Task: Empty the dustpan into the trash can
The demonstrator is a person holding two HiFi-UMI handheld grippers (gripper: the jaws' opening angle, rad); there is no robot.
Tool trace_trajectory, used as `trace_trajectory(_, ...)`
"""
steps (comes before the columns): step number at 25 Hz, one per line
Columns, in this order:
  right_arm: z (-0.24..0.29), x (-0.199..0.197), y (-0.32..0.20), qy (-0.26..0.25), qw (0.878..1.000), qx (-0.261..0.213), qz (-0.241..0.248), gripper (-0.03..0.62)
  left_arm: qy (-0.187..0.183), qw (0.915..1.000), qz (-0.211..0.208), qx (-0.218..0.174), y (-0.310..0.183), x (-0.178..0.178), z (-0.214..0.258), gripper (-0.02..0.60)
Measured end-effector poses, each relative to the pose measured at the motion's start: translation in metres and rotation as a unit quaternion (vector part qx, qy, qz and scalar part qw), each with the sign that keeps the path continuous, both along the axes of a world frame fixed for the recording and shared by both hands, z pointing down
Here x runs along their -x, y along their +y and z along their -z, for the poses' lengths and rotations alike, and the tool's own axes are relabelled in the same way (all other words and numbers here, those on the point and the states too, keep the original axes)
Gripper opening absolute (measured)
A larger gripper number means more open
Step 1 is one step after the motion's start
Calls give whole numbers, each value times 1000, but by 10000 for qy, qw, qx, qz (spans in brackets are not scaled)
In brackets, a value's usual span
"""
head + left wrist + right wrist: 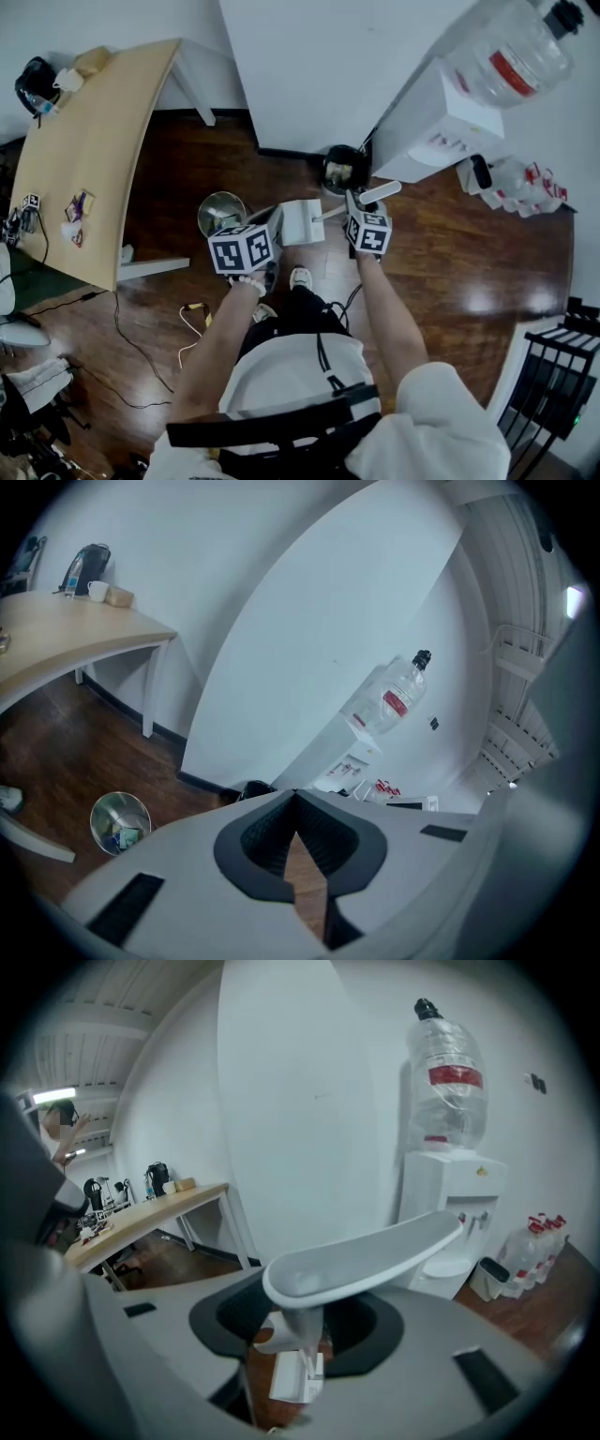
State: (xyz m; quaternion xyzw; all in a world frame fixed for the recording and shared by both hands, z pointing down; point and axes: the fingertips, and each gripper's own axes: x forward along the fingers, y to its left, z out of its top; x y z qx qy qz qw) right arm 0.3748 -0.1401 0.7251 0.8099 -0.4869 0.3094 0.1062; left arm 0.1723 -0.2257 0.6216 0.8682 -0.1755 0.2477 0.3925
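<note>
A person was seen from above on a dark wooden floor [441, 253], with a gripper in each hand. A pale wooden table [103, 141] was placed at the left. A white water dispenser [436, 127] with a big clear bottle [511, 52] on top was placed at the right, against the wall. Small bottles [525, 183] were gathered on the floor beside the dispenser, and a yellow cable [192, 314] was lying near the person's feet.

The left gripper [295, 797] was pressed together, with only the floor seen behind its tips. The right gripper [309, 1288] was spread. The handle [366, 1258] of the dustpan [302, 222] was standing between its jaws, and a strip of floor was seen between the stem and one pad. The dustpan was located between the two grippers, just beside the trash can [103, 810].

The trash can was open at the top, and scraps of paper and wrappers were seen at its bottom. A black bin [361, 159] was placed by the dispenser, with something pale inside that could not be identified. What the dustpan contained could not be told.

The trash can was round and made of shiny metal. The dustpan was of white plastic, with a boxy pan and a long handle curved like a shallow spoon. The floor was glossy.
</note>
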Motion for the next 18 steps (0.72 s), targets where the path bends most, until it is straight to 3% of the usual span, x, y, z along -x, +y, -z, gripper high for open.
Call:
trace_trajectory(7, -9, -23, 12, -302, 9989, 87, -349, 281, -15, 9999, -108, 88, 4, -7, -7, -9)
trace_trajectory(18, -17, -57, 30, -350, 9979, 133, -535, 297, -102, 9996, -248, 128, 8, -18, -13, -9)
